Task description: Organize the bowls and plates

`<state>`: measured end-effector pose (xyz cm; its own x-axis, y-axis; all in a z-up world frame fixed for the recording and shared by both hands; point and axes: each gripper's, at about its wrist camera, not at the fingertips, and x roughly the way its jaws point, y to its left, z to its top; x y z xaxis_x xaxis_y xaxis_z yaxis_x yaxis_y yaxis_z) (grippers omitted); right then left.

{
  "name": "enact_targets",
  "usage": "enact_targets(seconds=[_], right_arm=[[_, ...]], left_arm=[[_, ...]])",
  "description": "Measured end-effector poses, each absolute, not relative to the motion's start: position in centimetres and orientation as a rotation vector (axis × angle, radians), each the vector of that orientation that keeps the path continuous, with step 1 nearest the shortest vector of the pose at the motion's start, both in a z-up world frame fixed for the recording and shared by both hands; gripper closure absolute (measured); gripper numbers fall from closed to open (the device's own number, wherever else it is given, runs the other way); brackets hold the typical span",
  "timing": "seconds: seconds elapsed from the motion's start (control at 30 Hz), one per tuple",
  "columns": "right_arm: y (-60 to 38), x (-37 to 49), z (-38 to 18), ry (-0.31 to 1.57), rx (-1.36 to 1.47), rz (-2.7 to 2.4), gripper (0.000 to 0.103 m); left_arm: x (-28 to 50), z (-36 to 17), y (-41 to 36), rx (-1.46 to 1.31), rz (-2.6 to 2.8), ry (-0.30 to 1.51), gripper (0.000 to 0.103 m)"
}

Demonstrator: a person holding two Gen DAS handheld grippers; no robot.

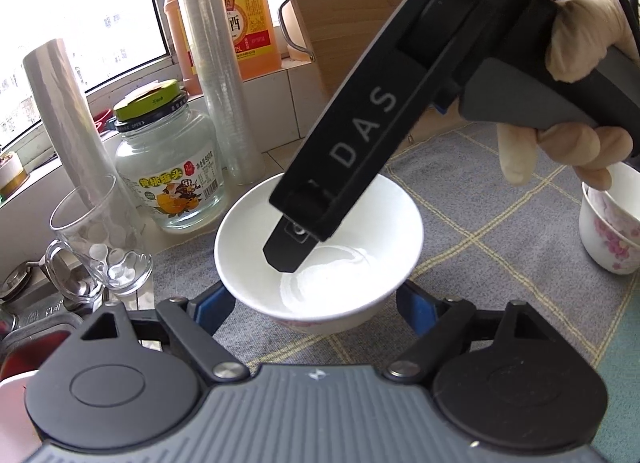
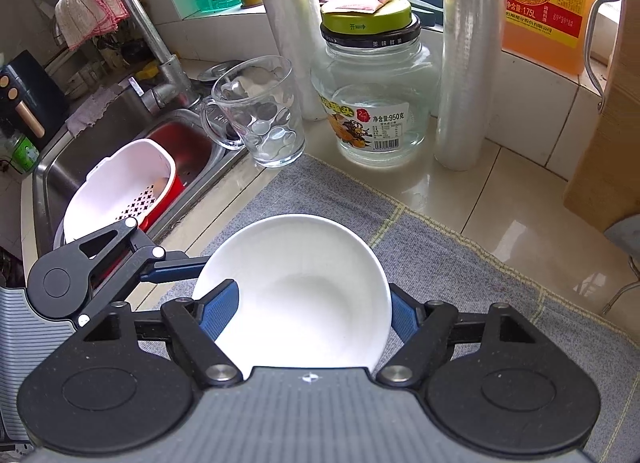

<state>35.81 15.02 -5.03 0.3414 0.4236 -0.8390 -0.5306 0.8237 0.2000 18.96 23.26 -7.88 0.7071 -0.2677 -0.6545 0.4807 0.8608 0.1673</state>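
Note:
A white bowl [image 1: 352, 231] with a pink pattern near its base sits on the grey checked mat [image 1: 500, 223]. My left gripper [image 1: 316, 303] has its blue fingers [image 1: 216, 303] spread on either side of the bowl's lower wall. My right gripper [image 2: 308, 311] reaches in from the upper right; its left blue finger [image 2: 220, 307] lies inside the same bowl [image 2: 304, 287] and its right finger sits outside the rim, clamping the wall. Two stacked white bowls with pink flowers [image 1: 612, 231] stand at the mat's right edge.
A glass mug [image 2: 256, 111], a lidded glass jar [image 2: 372, 99], rolls of plastic wrap [image 2: 468, 59] and an orange bottle [image 2: 552, 3] stand behind the mat. The sink [image 2: 100, 151] with a white strainer [image 2: 120, 187] is at left. A wooden board [image 1: 344, 3] leans at back right.

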Motion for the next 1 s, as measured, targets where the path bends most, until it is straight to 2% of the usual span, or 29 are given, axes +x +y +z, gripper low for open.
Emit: enact_targets(seconds=[1.0], right_arm=[[6.3, 25.3, -0.3, 1.001, -0.082, 0.606, 0.019]], left_arm=[[11.1, -3.9, 15.0, 0.346, -0.526, 0.676, 0.016]])
